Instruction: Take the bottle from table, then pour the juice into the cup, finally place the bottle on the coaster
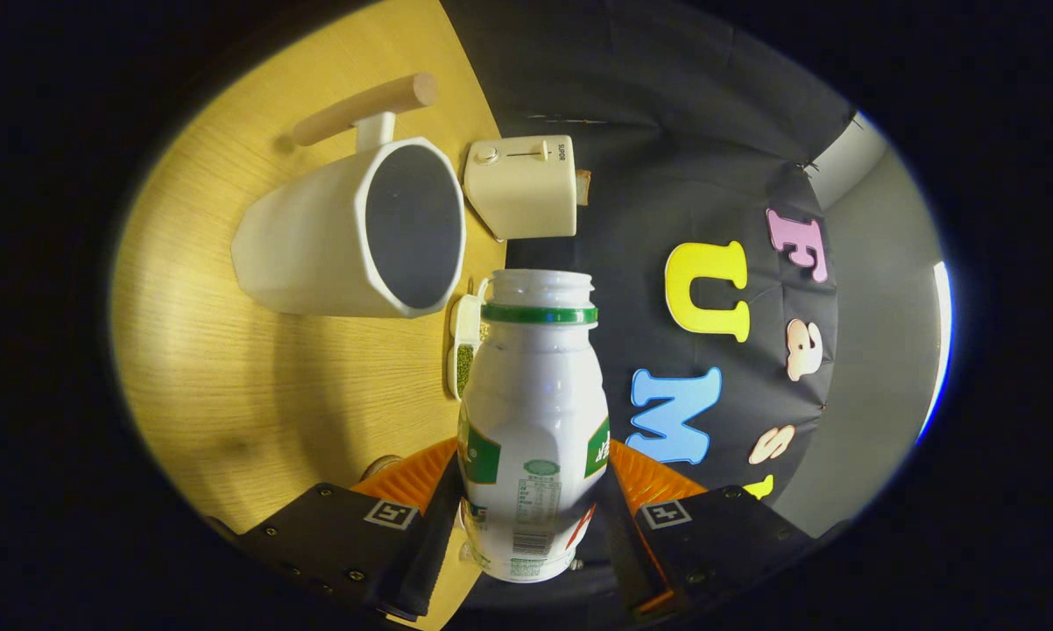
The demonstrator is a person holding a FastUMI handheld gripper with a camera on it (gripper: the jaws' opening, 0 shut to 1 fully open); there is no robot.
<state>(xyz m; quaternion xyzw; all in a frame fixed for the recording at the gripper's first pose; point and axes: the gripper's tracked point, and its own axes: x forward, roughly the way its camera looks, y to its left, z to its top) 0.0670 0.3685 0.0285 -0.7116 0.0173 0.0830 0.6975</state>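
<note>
Gripper [533, 504] is clamping both fingers on the uncapped bottle [533, 412], carrying it rolled sideways off the table [255, 386] with its mouth just beside the cup [351, 232]; pickup looks done, pouring seems under way, coaster placement remains.

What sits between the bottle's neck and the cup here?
In the gripper view, a small white container with green contents lies on the table between the bottle, clamped in the jaws, and the cup.
</note>
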